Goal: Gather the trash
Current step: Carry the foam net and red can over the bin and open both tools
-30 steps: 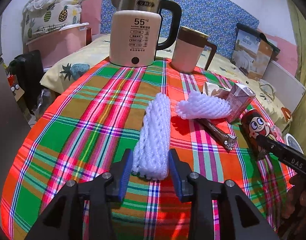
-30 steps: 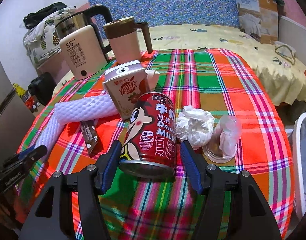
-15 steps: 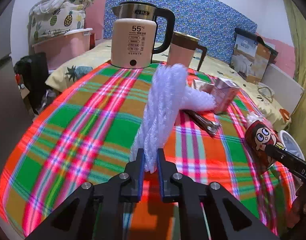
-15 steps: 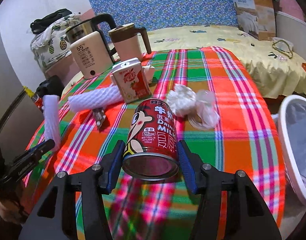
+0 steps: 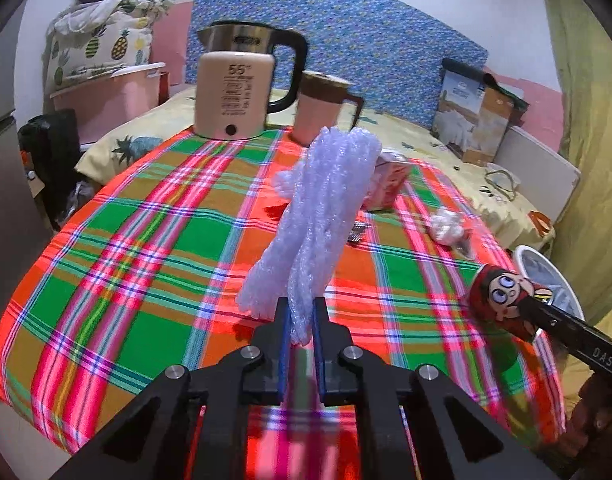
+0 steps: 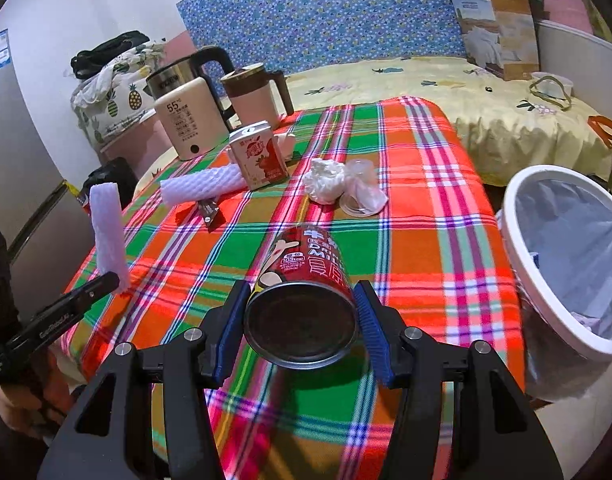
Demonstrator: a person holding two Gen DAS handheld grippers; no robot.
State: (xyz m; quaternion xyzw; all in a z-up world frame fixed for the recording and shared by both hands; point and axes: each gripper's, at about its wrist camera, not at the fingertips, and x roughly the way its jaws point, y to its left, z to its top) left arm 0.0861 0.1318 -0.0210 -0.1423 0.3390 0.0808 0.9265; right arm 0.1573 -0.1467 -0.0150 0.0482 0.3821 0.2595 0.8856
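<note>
Two grippers are loaded at once. The left gripper (image 5: 299,322) is pinched tight on the lower end of a white foam net (image 5: 322,216), which stands up from the jaws above the plaid table (image 5: 145,240). The right gripper (image 6: 299,330) clamps a red milk can (image 6: 306,280) across its body, base toward the camera, lifted clear of the cloth.

Beyond them, more trash lies on the table: a second foam net (image 6: 201,186), a juice carton (image 6: 259,156), a dark wrapper (image 6: 209,210), a crumpled tissue (image 6: 324,180) and a clear plastic cup (image 6: 362,190) touching it. A kettle (image 6: 185,120) and mug (image 6: 257,98) stand at the far edge. The lined bin (image 6: 566,256) sits off the table's right edge, near the can.

Risks, as I judge them: the foam is soft and held only at its tip, so a quick swing could let it flop or slip free. The can is smooth and round; a tilt could roll it out between the pads. With both loads heading for one bin, the grippers could collide, or a release short of the rim would drop trash on the floor.
</note>
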